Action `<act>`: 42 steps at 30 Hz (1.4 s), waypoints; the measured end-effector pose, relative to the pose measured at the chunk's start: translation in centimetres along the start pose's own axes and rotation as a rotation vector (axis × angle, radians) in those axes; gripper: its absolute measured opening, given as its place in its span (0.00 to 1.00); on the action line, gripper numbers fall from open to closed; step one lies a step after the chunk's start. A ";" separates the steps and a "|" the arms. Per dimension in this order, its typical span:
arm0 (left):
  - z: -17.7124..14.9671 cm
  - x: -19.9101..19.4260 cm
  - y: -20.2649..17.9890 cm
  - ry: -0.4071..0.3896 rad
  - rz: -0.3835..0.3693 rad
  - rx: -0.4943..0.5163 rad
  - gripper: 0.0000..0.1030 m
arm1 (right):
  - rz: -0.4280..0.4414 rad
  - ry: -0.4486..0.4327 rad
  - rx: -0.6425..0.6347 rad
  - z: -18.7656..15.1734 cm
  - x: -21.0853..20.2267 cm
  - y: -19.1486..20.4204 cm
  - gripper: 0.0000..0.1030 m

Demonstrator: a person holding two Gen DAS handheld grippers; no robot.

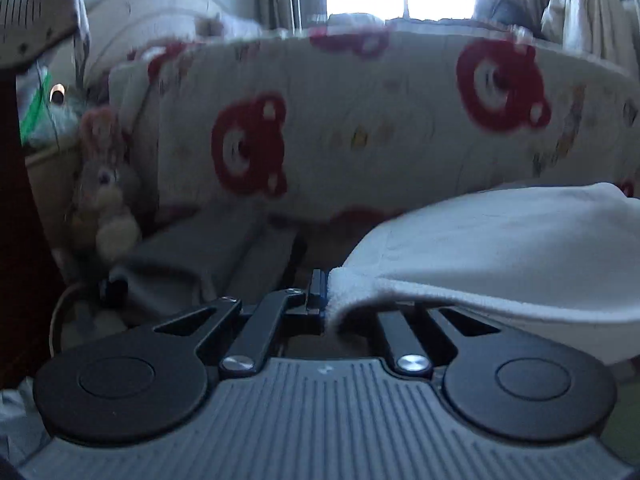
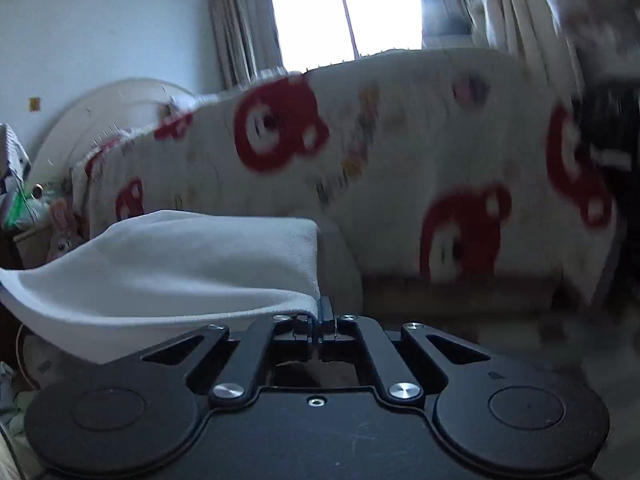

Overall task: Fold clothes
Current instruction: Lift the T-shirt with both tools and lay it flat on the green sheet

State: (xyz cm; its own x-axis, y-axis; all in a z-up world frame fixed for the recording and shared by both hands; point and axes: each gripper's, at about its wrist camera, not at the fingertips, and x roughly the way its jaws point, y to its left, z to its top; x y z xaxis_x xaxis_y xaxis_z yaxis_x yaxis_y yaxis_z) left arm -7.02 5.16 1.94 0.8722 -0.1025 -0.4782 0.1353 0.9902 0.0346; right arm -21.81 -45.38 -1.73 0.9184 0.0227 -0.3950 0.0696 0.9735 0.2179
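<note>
A white fleecy cloth (image 1: 500, 248) hangs in the air, stretched between the two grippers. In the left wrist view my left gripper (image 1: 325, 294) is shut on one corner of it, and the cloth runs off to the right, covering the right finger. In the right wrist view the same white cloth (image 2: 180, 264) sags to the left, and my right gripper (image 2: 323, 312) is shut on its other corner. Both views are blurred.
Ahead stands a bed or sofa draped with a cream blanket printed with red bears (image 1: 360, 128) (image 2: 400, 168). A plush rabbit (image 1: 106, 196) and other toys sit at its left end. A bright window with curtains (image 2: 344, 12) is behind.
</note>
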 end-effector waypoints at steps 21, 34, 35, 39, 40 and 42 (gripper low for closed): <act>-1.1 -1.1 1.9 0.251 -0.158 -0.110 0.08 | -0.058 -0.039 -0.103 0.9 -8.1 3.0 0.01; -10.0 0.5 -0.4 0.569 -0.067 0.062 0.08 | -0.026 0.340 -0.038 -7.7 -5.9 0.1 0.01; -10.0 0.4 -0.3 0.572 -0.069 0.066 0.09 | -0.026 0.349 -0.047 -7.8 -5.8 0.1 0.01; -10.3 0.3 0.0 0.603 -0.068 0.041 0.16 | -0.019 0.393 -0.068 -8.9 -4.6 0.0 0.01; -10.5 0.4 0.3 0.643 -0.069 0.019 0.24 | -0.024 0.425 -0.074 -8.8 -4.6 0.1 0.01; -10.9 0.5 0.8 0.743 -0.088 -0.040 0.34 | -0.041 0.501 -0.087 -8.5 -4.6 0.6 0.06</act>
State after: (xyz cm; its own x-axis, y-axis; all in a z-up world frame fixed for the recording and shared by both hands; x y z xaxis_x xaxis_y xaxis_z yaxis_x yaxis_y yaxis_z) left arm -11.57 6.96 -7.85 0.3098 -0.1044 -0.9451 0.1606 0.9854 -0.0562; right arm -29.28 -42.99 -7.43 0.6144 0.0700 -0.7859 0.0491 0.9907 0.1266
